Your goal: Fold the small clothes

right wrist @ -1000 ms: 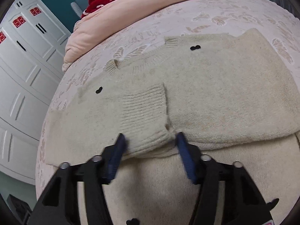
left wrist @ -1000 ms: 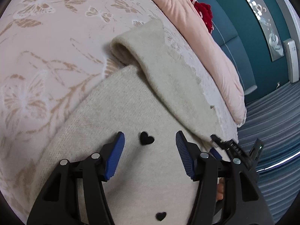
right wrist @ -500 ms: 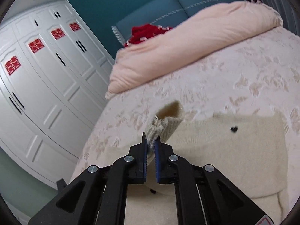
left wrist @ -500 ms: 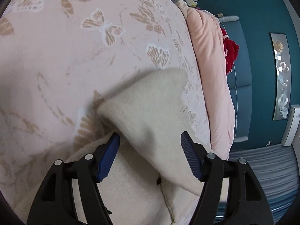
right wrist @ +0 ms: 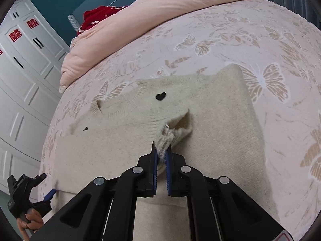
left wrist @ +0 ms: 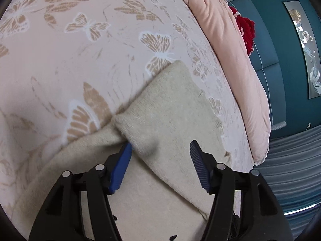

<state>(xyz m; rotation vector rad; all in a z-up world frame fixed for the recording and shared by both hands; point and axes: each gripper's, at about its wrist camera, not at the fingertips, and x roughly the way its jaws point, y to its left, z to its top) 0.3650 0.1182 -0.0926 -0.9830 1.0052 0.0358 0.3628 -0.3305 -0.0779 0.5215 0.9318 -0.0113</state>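
A cream knit sweater [right wrist: 210,120] with small black hearts lies spread on the butterfly-print bedspread [left wrist: 80,50]. My right gripper [right wrist: 161,152] is shut on the ribbed sleeve cuff [right wrist: 166,138], holding it raised over the sweater's body below the neckline. In the left wrist view a folded corner of the sweater [left wrist: 170,110] lies between the jaws of my left gripper [left wrist: 160,150], which are closing; the left pad touches the fold's edge and the right pad stands clear above the fabric. The left gripper [right wrist: 48,196] also shows at the sweater's lower left edge, held by a hand [right wrist: 30,219].
A pink duvet [left wrist: 230,60] is bunched along the far side of the bed with a red garment [left wrist: 245,28] behind it. White wardrobe doors [right wrist: 24,80] stand to the left. A teal padded wall [left wrist: 276,50] and striped floor [left wrist: 291,160] lie beyond the bed's edge.
The right gripper closed on the sleeve cuff, lifted it and carried it over the sweater's body. The left gripper moved from the sweater's heart-marked body to its folded corner.
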